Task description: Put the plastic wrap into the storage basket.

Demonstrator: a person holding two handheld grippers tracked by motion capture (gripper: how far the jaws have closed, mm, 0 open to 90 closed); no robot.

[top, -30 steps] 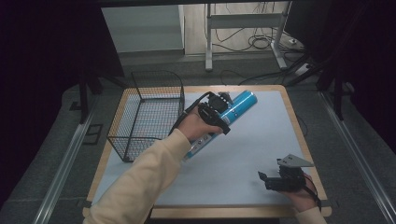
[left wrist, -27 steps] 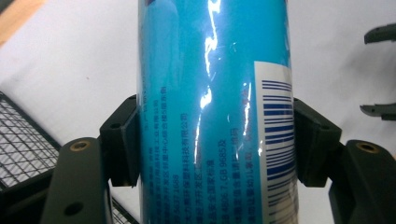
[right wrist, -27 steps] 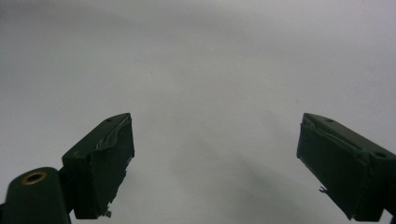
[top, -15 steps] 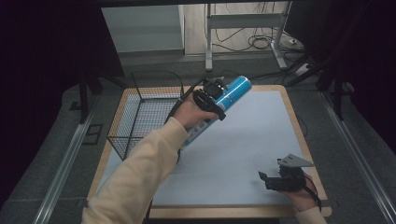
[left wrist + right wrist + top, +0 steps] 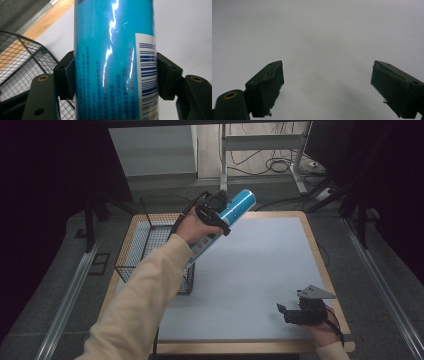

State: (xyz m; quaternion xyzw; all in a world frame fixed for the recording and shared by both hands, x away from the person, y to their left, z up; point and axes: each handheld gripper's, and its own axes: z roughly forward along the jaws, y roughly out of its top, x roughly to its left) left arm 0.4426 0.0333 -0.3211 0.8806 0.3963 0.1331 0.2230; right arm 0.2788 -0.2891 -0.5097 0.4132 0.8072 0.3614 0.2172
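I am a person working at a bench [image 5: 310, 245] covered by a pale grey-blue mat, with a gripper in each hand.

My left gripper [image 5: 214, 213] is raised above the far left part of the bench, my arm in a cream sleeve [image 5: 145, 295] reaching up to it from the bottom of the high view. Its jaws are clamped on a blue can [image 5: 235, 209], a tall cylinder held tilted, with its upper end pointing away to the far right and its lower end, which looks white, hidden partly behind my hand. In the left gripper view the blue can [image 5: 112, 60] stands upright between the two black jaws, one pressing on each side. It carries small printed text and a white barcode panel on its right side, and light glares down its shiny surface.

A black wire basket [image 5: 150, 250] sits on the left side of the bench, just below and to the left of the lifted can. The same wire basket [image 5: 22, 65] appears at the left edge of the left gripper view.

My right gripper [image 5: 300, 312] rests low at the near right corner of the bench, well apart from the can. In the right gripper view its jaws stand wide apart with nothing between them, over the bare mat [image 5: 324, 37].
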